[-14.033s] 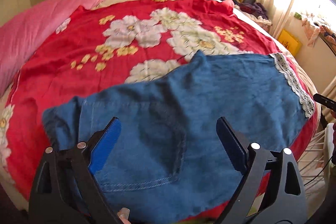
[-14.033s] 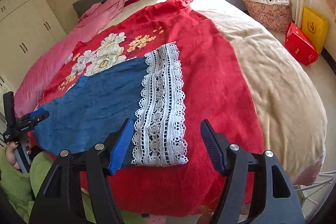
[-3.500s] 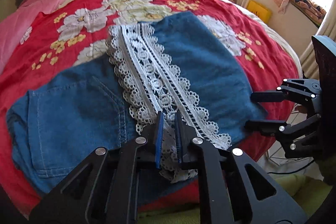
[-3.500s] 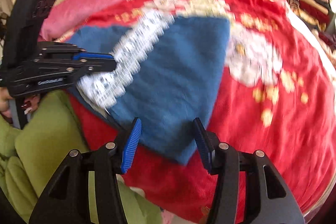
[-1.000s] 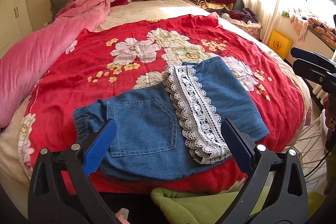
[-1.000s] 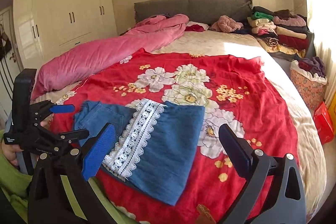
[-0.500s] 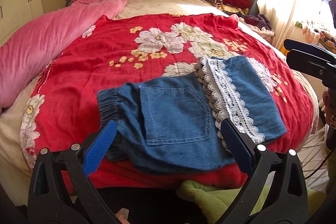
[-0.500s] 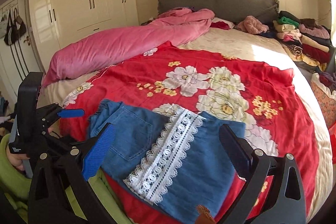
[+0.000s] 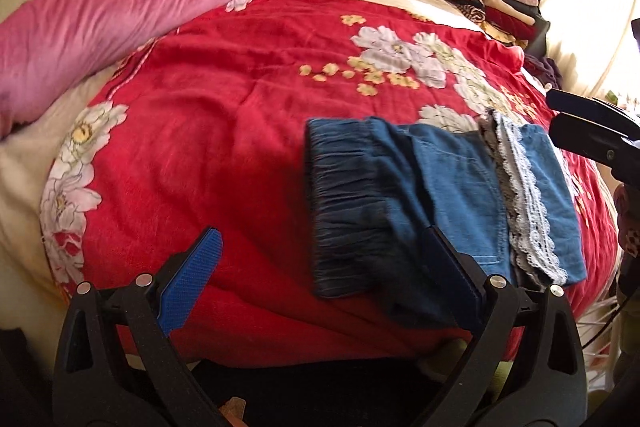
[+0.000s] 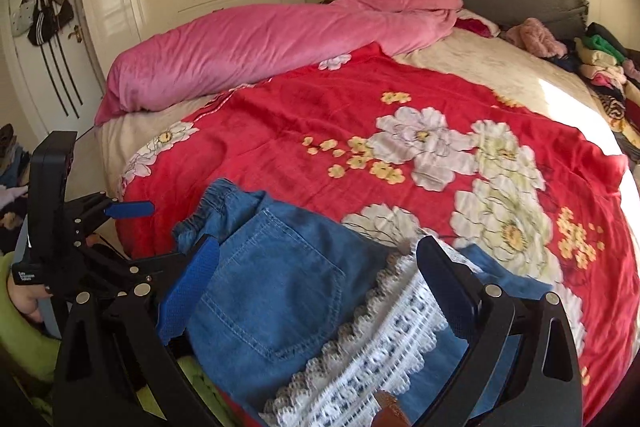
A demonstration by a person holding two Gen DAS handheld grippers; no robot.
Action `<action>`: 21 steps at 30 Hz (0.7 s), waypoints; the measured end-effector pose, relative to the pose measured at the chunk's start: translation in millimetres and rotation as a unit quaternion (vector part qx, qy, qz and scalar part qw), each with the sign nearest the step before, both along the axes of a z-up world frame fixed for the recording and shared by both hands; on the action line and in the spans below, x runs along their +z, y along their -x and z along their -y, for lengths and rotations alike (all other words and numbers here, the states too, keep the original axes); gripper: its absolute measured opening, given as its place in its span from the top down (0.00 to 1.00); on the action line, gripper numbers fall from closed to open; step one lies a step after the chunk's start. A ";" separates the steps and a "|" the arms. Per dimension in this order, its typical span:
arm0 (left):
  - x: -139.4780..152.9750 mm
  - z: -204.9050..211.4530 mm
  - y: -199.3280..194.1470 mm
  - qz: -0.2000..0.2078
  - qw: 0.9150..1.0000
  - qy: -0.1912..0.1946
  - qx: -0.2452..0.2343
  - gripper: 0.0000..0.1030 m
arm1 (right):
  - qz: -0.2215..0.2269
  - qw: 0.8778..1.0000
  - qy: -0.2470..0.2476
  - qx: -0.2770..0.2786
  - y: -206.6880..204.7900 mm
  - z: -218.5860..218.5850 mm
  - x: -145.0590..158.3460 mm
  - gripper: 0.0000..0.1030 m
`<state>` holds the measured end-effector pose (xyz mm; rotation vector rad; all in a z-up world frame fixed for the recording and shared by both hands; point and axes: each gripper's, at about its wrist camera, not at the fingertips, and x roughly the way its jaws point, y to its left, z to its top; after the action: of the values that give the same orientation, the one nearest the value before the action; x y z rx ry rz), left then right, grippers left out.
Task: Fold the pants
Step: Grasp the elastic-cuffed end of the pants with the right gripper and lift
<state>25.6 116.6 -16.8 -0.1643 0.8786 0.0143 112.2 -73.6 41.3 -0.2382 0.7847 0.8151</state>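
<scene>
So the pants [image 9: 440, 187] are lying on the near right part of the red floral blanket [image 9: 240, 115], close to the bed's near edge. The leg end with the white lace trim [image 10: 360, 359] is already folded over across the denim, so I'd say the first fold is done and the waistband side is what's left.

The left gripper [image 9: 320, 279] has its fingers wide apart with nothing in them, hovering just near-left of the gathered elastic waistband [image 9: 344, 195]. The right gripper [image 10: 316, 291] is spread too, empty, sitting above the back pocket [image 10: 276, 287] and the lace.

Next move, my guess: left gripper pinches the waistband edge and carries it right over the lace. Watch the lace layer doesn't slide.
</scene>
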 end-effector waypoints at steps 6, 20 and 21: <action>-12.9 -7.2 -3.3 -0.009 0.998 0.056 -0.015 0.16 | -0.038 0.998 0.016 0.057 -17.4 -47.1 -16.7 0.04; -26.0 3.7 -10.2 -0.026 0.996 0.071 -0.044 0.45 | -0.125 0.979 0.056 0.149 -36.8 -130.1 -73.2 0.29; -26.3 2.8 -10.3 -0.027 0.996 0.072 -0.044 0.45 | -0.130 0.978 0.052 0.151 -37.7 -131.8 -76.4 0.34</action>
<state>36.0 113.8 -43.1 -0.2620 0.9401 -0.1271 150.0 58.2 -35.2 -0.3552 1.0555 1.1082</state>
